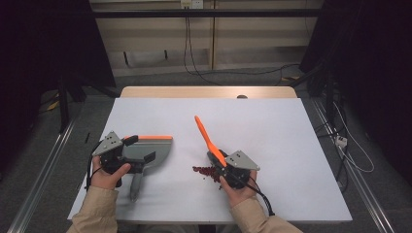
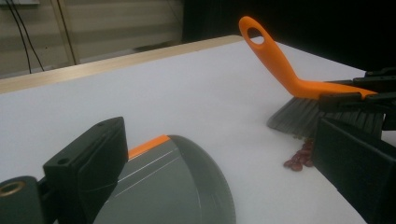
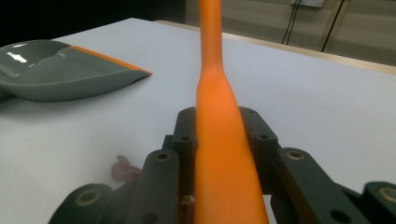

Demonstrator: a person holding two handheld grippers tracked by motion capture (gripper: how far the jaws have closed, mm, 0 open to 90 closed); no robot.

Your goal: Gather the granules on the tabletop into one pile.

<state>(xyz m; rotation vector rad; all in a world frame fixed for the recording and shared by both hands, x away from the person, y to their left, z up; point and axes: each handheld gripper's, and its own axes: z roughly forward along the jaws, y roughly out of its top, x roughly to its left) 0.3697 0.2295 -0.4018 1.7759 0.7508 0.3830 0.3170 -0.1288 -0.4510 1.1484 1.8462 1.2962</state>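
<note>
While both hands rest low at the near edge of the table, the parts stand as follows.

Right gripper (image 1: 224, 167): jaws pressed onto the orange handle of the brush (image 1: 209, 141); in the right gripper view the handle (image 3: 224, 154) runs up between the two black jaws, clamped on both sides.

Brush: bristles (image 2: 303, 114) down on the white table top (image 1: 272, 126), handle slanting up and away from the person, its hanging hole at the far tip.

Beans (image 1: 205, 171): a small cluster of dark red beans on the table, just beside the bristles on the side facing the dustpan; the left gripper view shows them (image 2: 299, 158) at the foot of the bristles.

Dustpan (image 1: 155, 153): grey with an orange edge strip, lying flat on the table, apart from the beans, to their left in the high view.

Left gripper (image 1: 138, 158): at the dustpan; the left gripper view shows its two jaws standing wide, one beside the pan's grey shell (image 2: 187, 186), the other well off to the far side. Whether they press on any part of the pan cannot be told.

Table: white sheet over a wooden top, whose bare strip shows at the far edge.
</note>
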